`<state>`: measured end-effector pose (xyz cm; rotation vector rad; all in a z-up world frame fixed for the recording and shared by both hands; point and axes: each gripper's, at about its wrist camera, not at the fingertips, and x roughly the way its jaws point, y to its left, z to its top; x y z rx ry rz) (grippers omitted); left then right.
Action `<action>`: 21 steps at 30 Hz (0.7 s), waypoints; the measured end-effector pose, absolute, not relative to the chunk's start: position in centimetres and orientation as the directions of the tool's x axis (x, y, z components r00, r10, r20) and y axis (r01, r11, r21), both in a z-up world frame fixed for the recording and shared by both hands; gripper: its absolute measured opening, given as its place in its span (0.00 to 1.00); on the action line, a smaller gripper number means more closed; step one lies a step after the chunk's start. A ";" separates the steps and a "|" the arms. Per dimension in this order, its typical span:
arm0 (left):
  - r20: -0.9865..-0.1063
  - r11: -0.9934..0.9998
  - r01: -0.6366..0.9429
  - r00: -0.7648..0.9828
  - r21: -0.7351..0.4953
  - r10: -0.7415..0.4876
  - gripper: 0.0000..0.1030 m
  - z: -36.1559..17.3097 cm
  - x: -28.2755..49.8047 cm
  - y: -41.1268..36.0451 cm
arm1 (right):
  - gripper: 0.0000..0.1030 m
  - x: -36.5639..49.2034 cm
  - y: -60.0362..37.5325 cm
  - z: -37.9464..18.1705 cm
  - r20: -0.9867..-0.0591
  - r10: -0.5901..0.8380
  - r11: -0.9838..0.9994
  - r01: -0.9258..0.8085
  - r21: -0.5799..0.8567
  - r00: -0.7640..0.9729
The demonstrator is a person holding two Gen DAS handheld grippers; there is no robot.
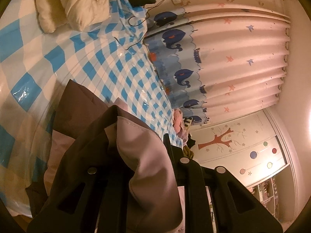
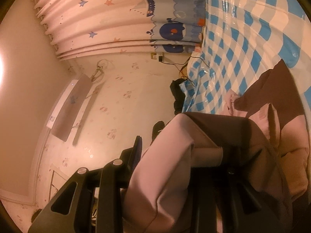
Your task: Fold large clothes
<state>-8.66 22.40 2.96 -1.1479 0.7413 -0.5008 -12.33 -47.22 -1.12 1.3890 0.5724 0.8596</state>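
Garment point(image 1: 143, 155), soft, thick and floppy, hung pinched at its hem in both the left gripper point(image 1: 140, 141) and right gripper point(image 2: 186, 136) above the bed point(image 1: 58, 58)

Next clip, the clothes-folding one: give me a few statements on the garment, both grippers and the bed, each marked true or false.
1. The left gripper has the pink-and-brown garment between its fingers. True.
2. The right gripper is empty. False: garment fabric fills it too.
3. The bed cover is blue-and-white checked. True.
4. The curtain is plain green. False: pink, with stars and whales.
5. The garment lies fully flat. False: both grippers hold bunched fabric.
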 end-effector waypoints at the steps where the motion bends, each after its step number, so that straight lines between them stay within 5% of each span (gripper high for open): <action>1: -0.271 0.346 -0.020 0.666 -0.938 -0.695 0.12 2.7 -8.4 22.4 | 0.31 -12.1 -47.2 -1.3 0.131 0.798 -0.031 -0.177 0.984 0.589; 21: -0.344 0.356 -0.131 0.685 -0.925 -0.642 0.12 -1.8 -2.5 22.1 | 0.33 -6.3 -46.9 -4.9 0.018 0.793 0.025 -0.062 0.998 0.608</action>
